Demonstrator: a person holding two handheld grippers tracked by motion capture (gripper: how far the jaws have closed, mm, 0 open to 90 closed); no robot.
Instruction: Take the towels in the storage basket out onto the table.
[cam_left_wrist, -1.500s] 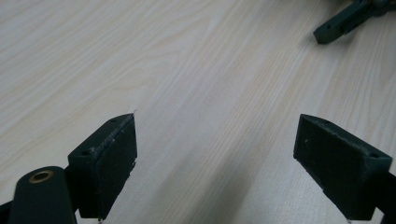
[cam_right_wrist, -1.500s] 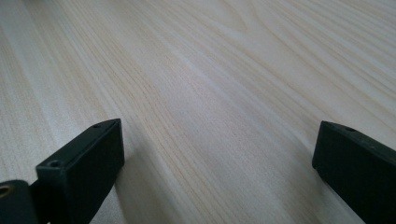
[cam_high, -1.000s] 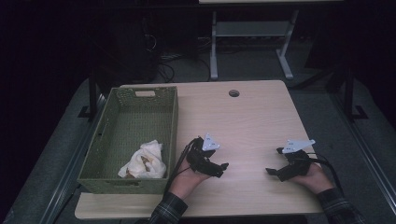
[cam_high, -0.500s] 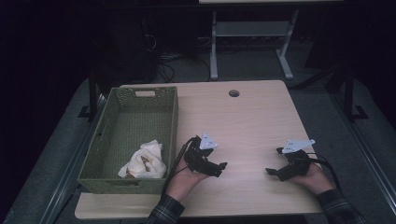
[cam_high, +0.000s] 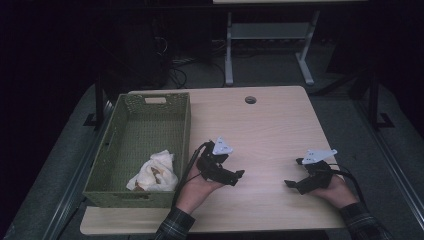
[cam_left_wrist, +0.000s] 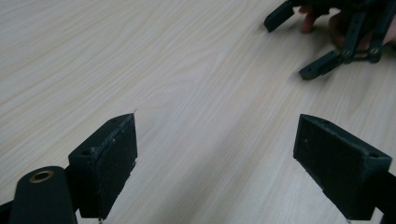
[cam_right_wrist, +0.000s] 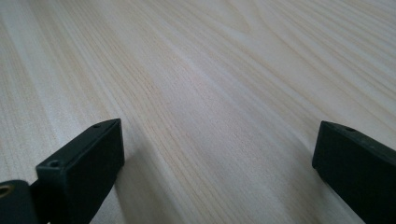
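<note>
In the high view the left claw (cam_high: 239, 174) lay low in the middle of the frame, held in a hand (cam_high: 195, 187) that came up from the bottom edge, and it rested on the bare wood of the bench (cam_high: 260, 125). Its jaws pointed toward the right of the frame. In the left gripper view the left claw (cam_left_wrist: 215, 154) stood spread wide, with nothing but pale wood grain between the two black jaws. The right claw (cam_left_wrist: 299, 44) showed in the upper right corner of that view, lying on the bench well apart from the left one, with fingertips (cam_left_wrist: 307, 23) behind it.

In the high view the right claw (cam_high: 291, 175) sat at the lower right of the frame, pointing left toward the other. In the right gripper view the right claw (cam_right_wrist: 217, 168) was likewise spread wide over bare bench, pinching nothing.

A green basket (cam_high: 186, 135) stood on the left part of the bench, just beside the left hand. A crumpled white cloth (cam_high: 155, 172) lay inside it, in the near corner toward the lower edge of the frame, touched by neither claw.
</note>
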